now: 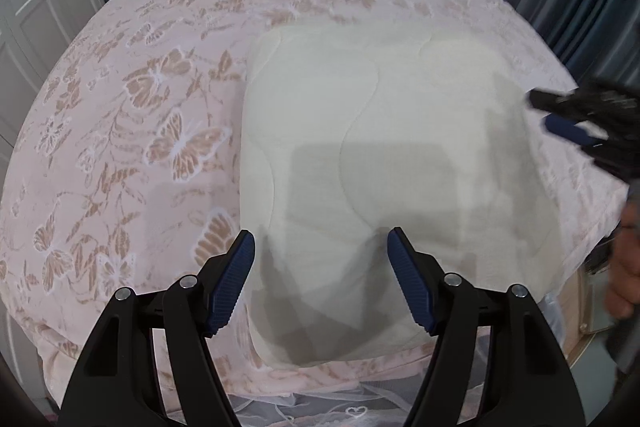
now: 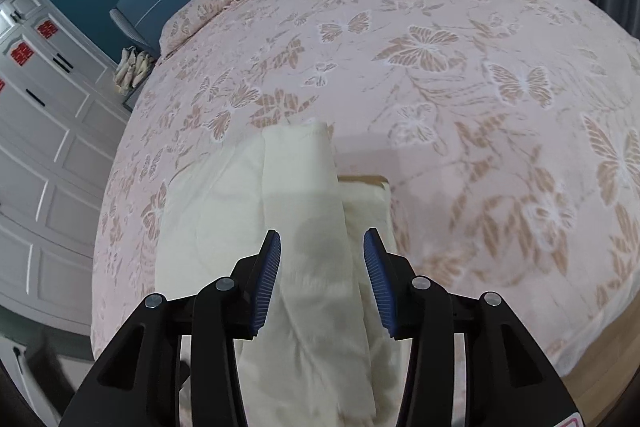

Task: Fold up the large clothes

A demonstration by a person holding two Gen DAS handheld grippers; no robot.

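I have the cream quilted blanket (image 1: 380, 155) lying folded near the foot of the butterfly-print bedspread (image 1: 140, 107), so I judge the fold to be nearly finished. My left gripper (image 1: 322, 279) hovers over its near edge, jaws spread, holding nothing. My right gripper (image 2: 322, 279) has its jaws apart over a narrow folded strip, pads clear of the cloth. Next I'd pinch an edge for another fold, or smooth the bundle.
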